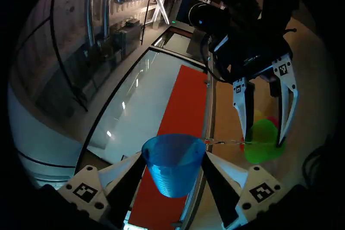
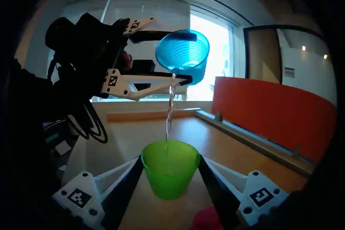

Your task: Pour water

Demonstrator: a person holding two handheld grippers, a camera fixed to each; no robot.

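Observation:
My left gripper (image 1: 173, 163) is shut on a blue ribbed cup (image 1: 173, 165), which lies tipped on its side. A thin stream of water (image 2: 170, 107) falls from the blue cup (image 2: 183, 55) into a green cup (image 2: 170, 173) directly below it. My right gripper (image 2: 170, 167) is shut on the green cup, which stands upright. From the left gripper view the green cup (image 1: 261, 141) sits between the right gripper's fingers (image 1: 242, 105), with the water stream (image 1: 224, 142) reaching its rim. In the right gripper view the left gripper (image 2: 174, 56) hangs at the upper left, above and beyond the green cup.
A wooden table (image 2: 224, 146) lies under both cups, with a metal rail (image 2: 254, 139) and an orange panel (image 2: 276, 109) along its right side. A pink object (image 2: 207, 219) sits near the bottom edge. A bright window (image 2: 213, 53) is behind. Black cables (image 2: 88, 124) hang at left.

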